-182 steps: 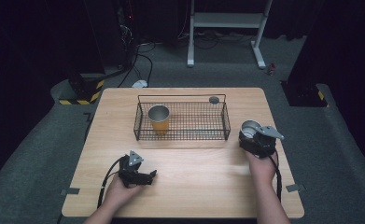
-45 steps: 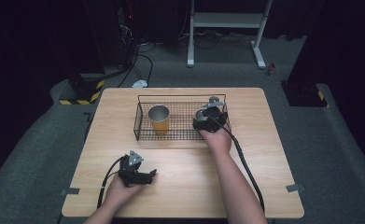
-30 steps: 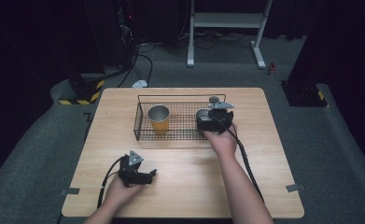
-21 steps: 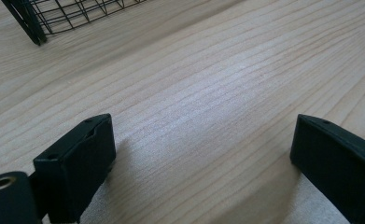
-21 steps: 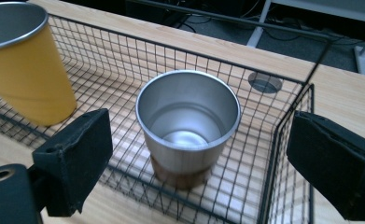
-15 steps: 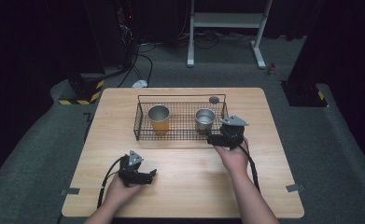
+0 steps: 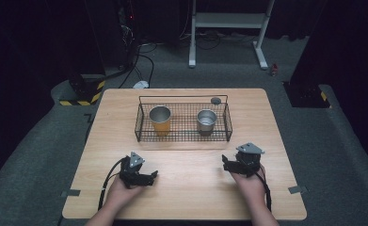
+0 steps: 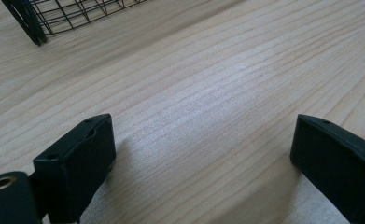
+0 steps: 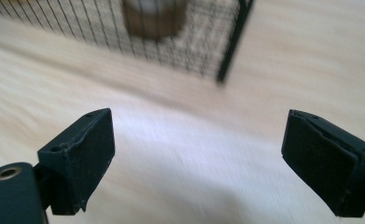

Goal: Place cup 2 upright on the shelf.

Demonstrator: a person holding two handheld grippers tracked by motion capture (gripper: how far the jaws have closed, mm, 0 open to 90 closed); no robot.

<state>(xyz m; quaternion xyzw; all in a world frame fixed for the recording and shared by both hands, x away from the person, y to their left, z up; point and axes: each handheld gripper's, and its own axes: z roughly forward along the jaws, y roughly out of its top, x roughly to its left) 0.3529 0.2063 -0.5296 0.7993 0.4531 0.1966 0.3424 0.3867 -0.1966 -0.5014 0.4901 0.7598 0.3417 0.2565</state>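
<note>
A black wire basket (image 7: 182,136) stands mid-table. In its left part sits an orange cup (image 7: 160,120), in its right part a steel cup (image 7: 206,121), both upright. My right gripper (image 7: 225,163) rests on the table in front of the basket's right end, open and holding nothing. In the right gripper view the open gripper (image 9: 199,135) faces the basket corner (image 9: 229,51) and the blurred steel cup (image 9: 154,16). My left gripper (image 7: 152,176) lies at the front left, open and holding nothing. In the left gripper view the open gripper (image 8: 203,135) frames bare wood, with a basket corner (image 8: 31,28) beyond.
A small grey round thing (image 7: 215,100) lies on the table just behind the basket's right end. The wooden table (image 7: 271,122) has bare room on both sides of the basket. Cables and a stand base lie on the dark floor beyond.
My right gripper carried the steel cup over the basket, let it go inside, and drew back to the table's front. The left gripper stayed still.
</note>
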